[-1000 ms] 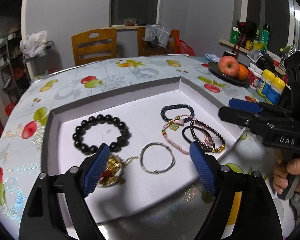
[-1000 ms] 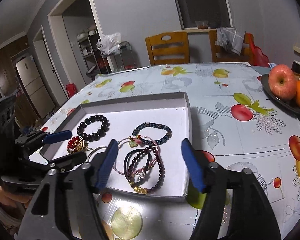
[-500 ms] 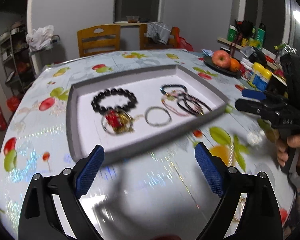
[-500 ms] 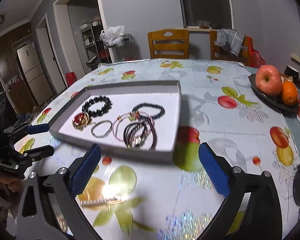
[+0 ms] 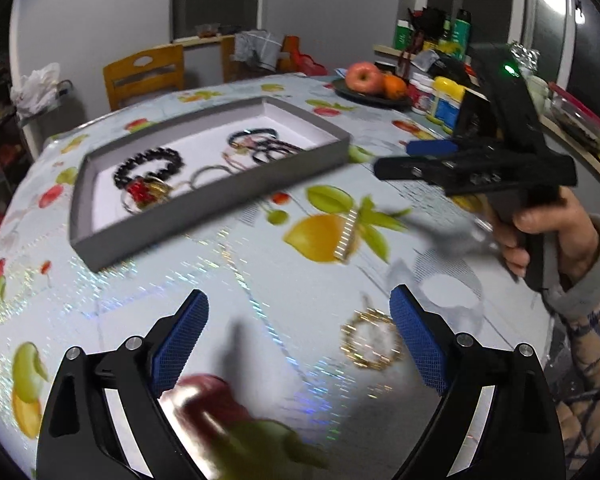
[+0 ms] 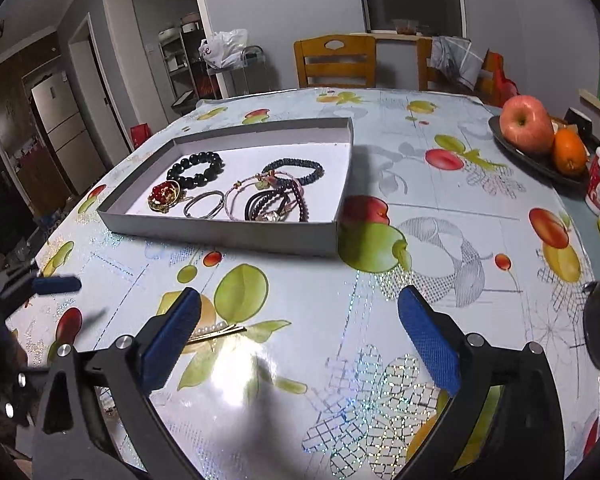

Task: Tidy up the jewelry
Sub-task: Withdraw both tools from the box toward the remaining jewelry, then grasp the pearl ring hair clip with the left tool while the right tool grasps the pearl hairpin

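Both tools empty, jaws wide apart. Left tool (image 5: 298,344) hovers over the surface (image 5: 260,288) near its front edge; right tool (image 6: 300,336) likewise, nothing between its pads.

Grey tray (image 6: 228,232) sits farther back, holding black bead bracelet (image 6: 196,168), red-gold pendant (image 6: 164,196), silver bangle (image 6: 204,204) and a tangle of cord bracelets (image 6: 276,196).

Two loose pieces are outside the tray. Gold chain bracelet (image 5: 370,342) lies flat on the surface just inside the left tool's right-hand pad (image 5: 416,344), almost touching it; blurred, so contact unclear. Pearl hair clip (image 5: 346,236) lies between tray and tools; in the right wrist view its long axis (image 6: 216,330) runs roughly sideways, just beside the right tool's left-hand pad (image 6: 172,336).

Judgement: left tool is nearer the gold bracelet, right tool nearer the clip. The bracelet is off-centre toward the right-hand pad, so the left tool probably needs to shift that way before closing.
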